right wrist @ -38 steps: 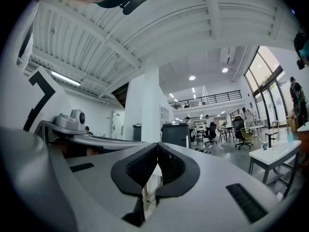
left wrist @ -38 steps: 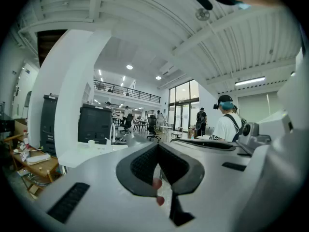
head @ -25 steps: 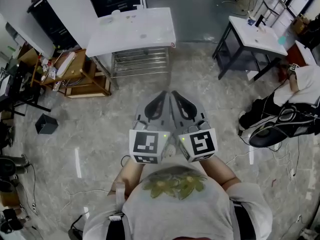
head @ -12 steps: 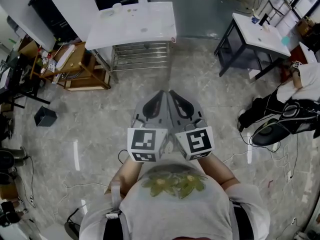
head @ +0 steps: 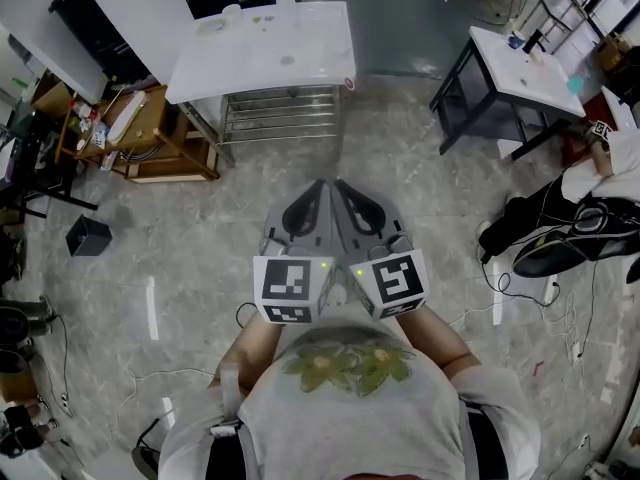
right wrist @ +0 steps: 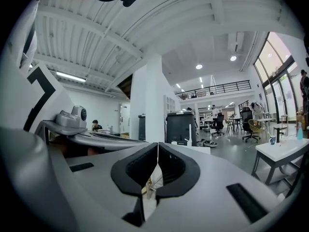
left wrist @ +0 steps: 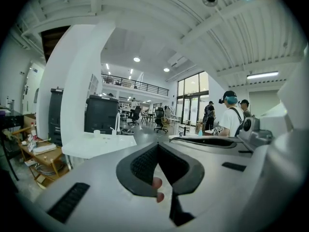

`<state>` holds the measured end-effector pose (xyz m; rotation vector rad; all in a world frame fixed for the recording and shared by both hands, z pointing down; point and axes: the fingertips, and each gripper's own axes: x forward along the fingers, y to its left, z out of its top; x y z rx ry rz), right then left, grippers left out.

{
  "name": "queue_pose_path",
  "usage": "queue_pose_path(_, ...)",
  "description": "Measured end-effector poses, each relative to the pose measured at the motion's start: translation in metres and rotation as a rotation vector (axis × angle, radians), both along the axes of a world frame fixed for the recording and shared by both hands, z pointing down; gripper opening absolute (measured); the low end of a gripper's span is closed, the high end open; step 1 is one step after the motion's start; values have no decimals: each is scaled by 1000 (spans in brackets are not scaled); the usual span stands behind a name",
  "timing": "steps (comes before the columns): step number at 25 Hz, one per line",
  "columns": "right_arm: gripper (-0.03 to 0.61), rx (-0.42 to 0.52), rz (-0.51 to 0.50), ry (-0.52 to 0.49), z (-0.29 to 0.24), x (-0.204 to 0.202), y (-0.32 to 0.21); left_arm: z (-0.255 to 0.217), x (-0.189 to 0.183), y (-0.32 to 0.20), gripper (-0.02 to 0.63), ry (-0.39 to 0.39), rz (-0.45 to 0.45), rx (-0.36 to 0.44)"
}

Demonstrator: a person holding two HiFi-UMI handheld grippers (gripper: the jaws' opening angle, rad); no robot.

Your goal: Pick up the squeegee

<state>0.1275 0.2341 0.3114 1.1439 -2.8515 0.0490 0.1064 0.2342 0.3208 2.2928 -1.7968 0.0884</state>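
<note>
Looking steeply down, I see grey marbled floor filling most of the head view. A white table with a metal rack beneath stands at top centre. A second white-topped table on black legs is at the upper right, and a cluttered wooden shelf is at the upper left. A person in a white top is low on the floor at the right edge.

My left gripper and right gripper are side by side at frame centre, touching each other, held well short of the white table. Their marker cubes sit just above the wearer's chest. In the left gripper view the left gripper's jaws are closed together on nothing. In the right gripper view the right gripper's jaws also meet, empty.

A cup and a few small bits lie on the white table. A slim white upright piece stands there too. I cannot tell which of these is the squeegee.
</note>
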Motion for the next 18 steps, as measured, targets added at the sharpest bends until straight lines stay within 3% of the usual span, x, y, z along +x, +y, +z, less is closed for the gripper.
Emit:
queue_pose_path(11, 23, -14, 48, 31, 3, -26, -70, 2, -26, -72, 9, 17, 62, -6)
queue_pose_path(18, 23, -25, 46, 73, 8, -67, -113, 10, -67, -115, 9, 48, 59, -28)
